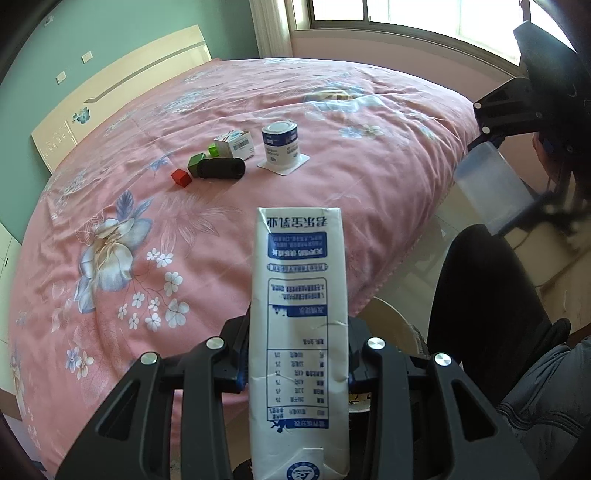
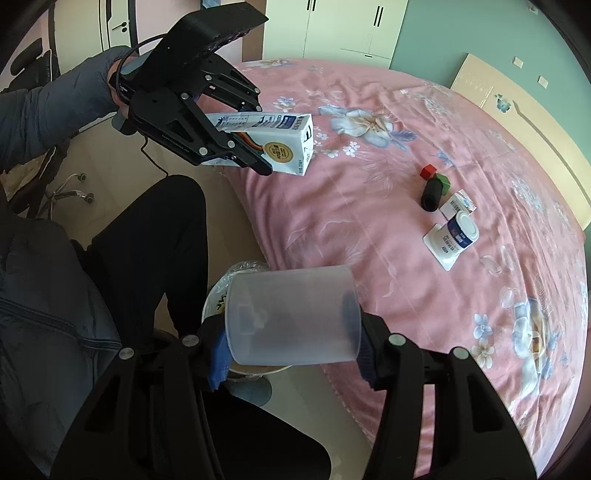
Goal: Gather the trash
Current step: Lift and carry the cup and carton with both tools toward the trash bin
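My left gripper (image 1: 297,365) is shut on a tall white and blue milk carton (image 1: 299,321), held over the bed's edge; in the right wrist view the same carton (image 2: 280,142) sticks out of that gripper (image 2: 245,149). My right gripper (image 2: 293,339) is shut on a frosted clear plastic cup (image 2: 293,314), seen in the left wrist view (image 1: 491,184) at the right. Under the cup, on the floor beside the bed, stands a bin lined with clear plastic (image 2: 221,291). A white and blue yogurt tub (image 1: 279,142) on its peeled lid and a small white box (image 1: 236,144) lie on the pink bedspread (image 1: 332,110).
A black roll (image 1: 221,168), a red cube (image 1: 181,178) and green cubes (image 1: 195,162) lie beside the box. A person's dark-trousered leg (image 2: 155,236) and grey jacket (image 2: 48,325) sit left of the bin. A wheeled chair base (image 2: 70,188) stands on the floor. White wardrobe doors (image 2: 332,26) are behind the bed.
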Motion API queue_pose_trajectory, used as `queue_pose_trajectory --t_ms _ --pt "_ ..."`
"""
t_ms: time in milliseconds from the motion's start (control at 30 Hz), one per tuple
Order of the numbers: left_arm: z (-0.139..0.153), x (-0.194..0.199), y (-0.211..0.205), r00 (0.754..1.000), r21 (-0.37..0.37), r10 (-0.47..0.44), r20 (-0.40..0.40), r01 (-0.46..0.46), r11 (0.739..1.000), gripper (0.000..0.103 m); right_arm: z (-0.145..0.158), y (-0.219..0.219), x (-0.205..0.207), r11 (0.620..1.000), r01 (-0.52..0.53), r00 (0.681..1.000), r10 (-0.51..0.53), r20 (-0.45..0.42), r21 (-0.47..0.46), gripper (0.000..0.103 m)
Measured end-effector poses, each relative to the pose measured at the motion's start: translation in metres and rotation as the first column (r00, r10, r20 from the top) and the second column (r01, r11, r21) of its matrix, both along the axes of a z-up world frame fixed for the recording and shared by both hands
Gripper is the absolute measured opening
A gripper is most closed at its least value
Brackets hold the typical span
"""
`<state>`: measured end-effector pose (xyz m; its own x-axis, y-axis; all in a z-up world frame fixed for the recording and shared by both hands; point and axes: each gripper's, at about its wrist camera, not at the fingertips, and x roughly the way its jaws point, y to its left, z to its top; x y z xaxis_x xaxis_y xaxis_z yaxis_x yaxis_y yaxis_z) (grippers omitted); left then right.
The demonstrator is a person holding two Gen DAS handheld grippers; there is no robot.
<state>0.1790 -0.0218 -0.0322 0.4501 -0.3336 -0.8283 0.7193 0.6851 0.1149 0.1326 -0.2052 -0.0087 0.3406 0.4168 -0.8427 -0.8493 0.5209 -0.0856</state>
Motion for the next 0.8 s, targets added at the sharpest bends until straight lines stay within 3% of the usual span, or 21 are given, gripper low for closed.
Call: queue_pose_trajectory --t_ms 367,800 --pt "-0.026 -0.04 -0.007 0.997 -0.003 -0.054 -0.047 0.054 0.999 0.039 -0.02 0.016 -0.025 0.999 -0.038 0.999 0.038 -0.034 0.003 0.055" --pt "-0.075 -0.048 -0.023 0.984 0.047 -0.096 -0.148 0.104 0.994 0.039 -0.077 0.036 -0.019 0.997 -0.079 0.985 0.075 -0.152 -0.022 0.055"
